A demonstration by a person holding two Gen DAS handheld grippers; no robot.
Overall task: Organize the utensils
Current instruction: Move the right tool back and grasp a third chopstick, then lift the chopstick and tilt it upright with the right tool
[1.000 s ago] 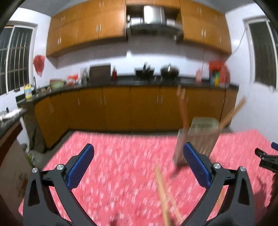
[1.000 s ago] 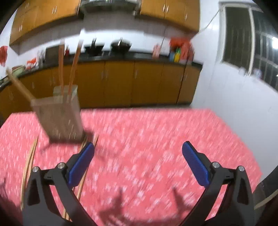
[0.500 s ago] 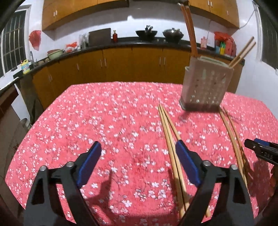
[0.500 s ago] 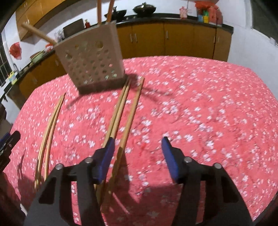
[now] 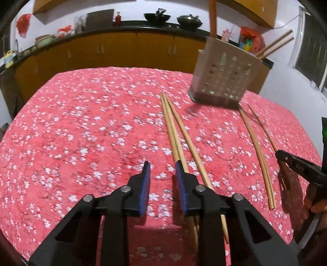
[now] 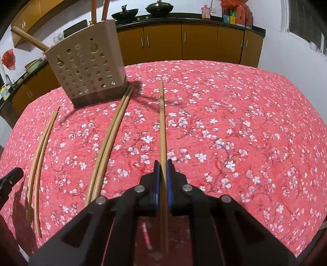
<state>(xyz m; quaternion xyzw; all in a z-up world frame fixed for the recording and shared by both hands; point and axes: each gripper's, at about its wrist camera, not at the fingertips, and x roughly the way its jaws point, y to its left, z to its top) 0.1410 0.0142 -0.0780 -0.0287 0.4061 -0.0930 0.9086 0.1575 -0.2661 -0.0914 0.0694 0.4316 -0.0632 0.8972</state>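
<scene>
Red floral tablecloth (image 6: 224, 114); wooden cabinets (image 6: 200, 43) behind; two woks (image 5: 157, 16) on the counter.

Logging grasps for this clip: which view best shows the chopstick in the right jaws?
The right wrist view: the chopstick runs straight out from the shut right gripper, clamped between its blue pads. The left wrist view shows only that gripper's dark tip at the frame's right edge; the grip itself can't be seen there.

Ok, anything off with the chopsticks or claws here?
Left claw has just been closing with nothing between its jaws: the loose chopsticks run under its right-hand finger, so it looks misaligned. Right claw is shut on a single chopstick, fine.
</scene>
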